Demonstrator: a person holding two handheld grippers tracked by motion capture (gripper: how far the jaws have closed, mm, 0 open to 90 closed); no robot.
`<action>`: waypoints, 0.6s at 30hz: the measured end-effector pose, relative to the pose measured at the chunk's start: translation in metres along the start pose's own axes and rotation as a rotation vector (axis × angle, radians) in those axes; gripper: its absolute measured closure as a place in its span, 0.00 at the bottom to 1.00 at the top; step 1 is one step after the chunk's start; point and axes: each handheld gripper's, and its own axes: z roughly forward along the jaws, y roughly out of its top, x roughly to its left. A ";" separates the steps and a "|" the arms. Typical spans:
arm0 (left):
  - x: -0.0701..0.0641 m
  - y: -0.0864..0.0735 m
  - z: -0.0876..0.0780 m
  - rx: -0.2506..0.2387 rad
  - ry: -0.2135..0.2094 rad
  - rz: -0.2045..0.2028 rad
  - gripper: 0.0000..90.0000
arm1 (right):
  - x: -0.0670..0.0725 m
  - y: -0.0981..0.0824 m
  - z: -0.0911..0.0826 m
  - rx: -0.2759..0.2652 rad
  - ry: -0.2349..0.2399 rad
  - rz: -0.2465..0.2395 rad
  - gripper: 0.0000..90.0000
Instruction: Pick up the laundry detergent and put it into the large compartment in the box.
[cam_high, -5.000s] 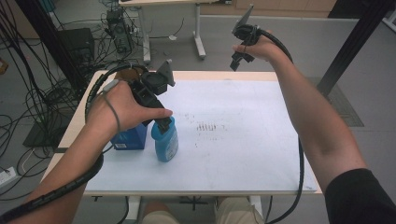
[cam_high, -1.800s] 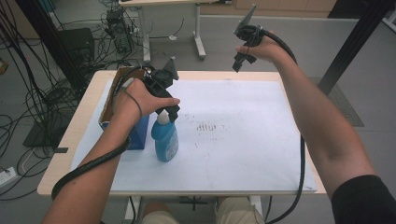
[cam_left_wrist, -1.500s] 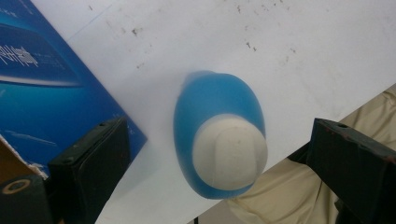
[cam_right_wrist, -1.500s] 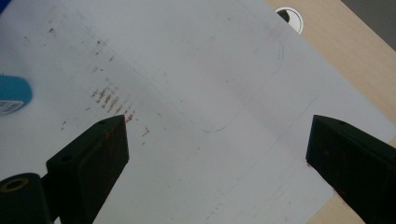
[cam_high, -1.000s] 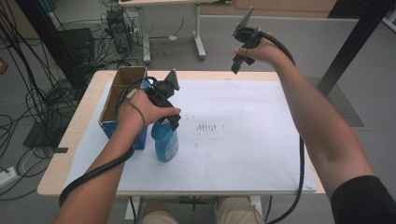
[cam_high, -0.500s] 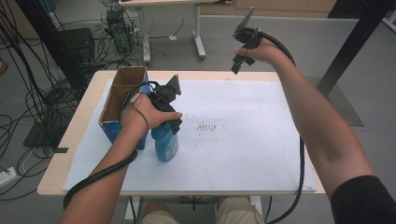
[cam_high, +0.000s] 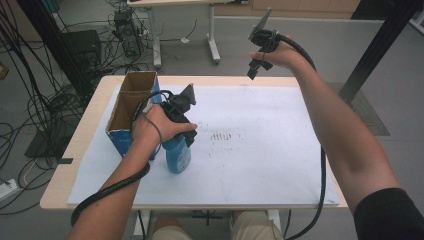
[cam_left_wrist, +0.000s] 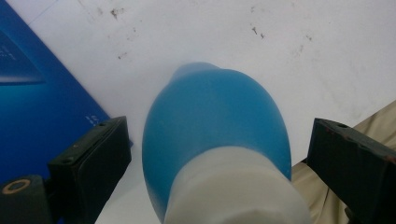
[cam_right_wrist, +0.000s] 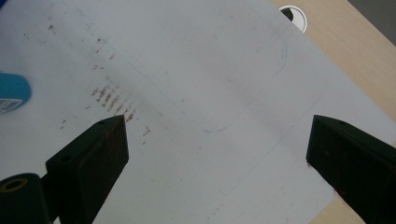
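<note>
Only partly visible under the spread left hand-held gripper (cam_left_wrist: 210, 154), the blue bottle (cam_left_wrist: 215, 126) stands ungripped.

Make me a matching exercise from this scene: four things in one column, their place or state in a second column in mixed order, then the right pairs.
Things
1. blue plastic bottle with a white cap
2. open blue cardboard box
3. left gripper
4. right gripper

Places or states
A. held up above the table's far edge, jaws apart, nothing between them
B. stands upright on the white sheet, right beside the box
C. at the table's left end, top open
D. over the bottle's cap, jaws apart on either side of it

Pairs: 1-B, 2-C, 3-D, 4-A
</note>
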 end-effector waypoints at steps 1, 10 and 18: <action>0.000 0.000 0.000 0.000 0.000 0.000 0.07 | 0.000 0.000 0.000 0.000 0.000 0.000 0.06; -0.001 0.001 0.006 0.006 0.005 -0.002 0.08 | 0.001 0.001 0.000 0.000 0.003 -0.001 0.06; -0.003 0.003 0.007 0.004 0.012 0.000 0.08 | -0.001 -0.001 -0.001 -0.002 0.001 0.000 0.06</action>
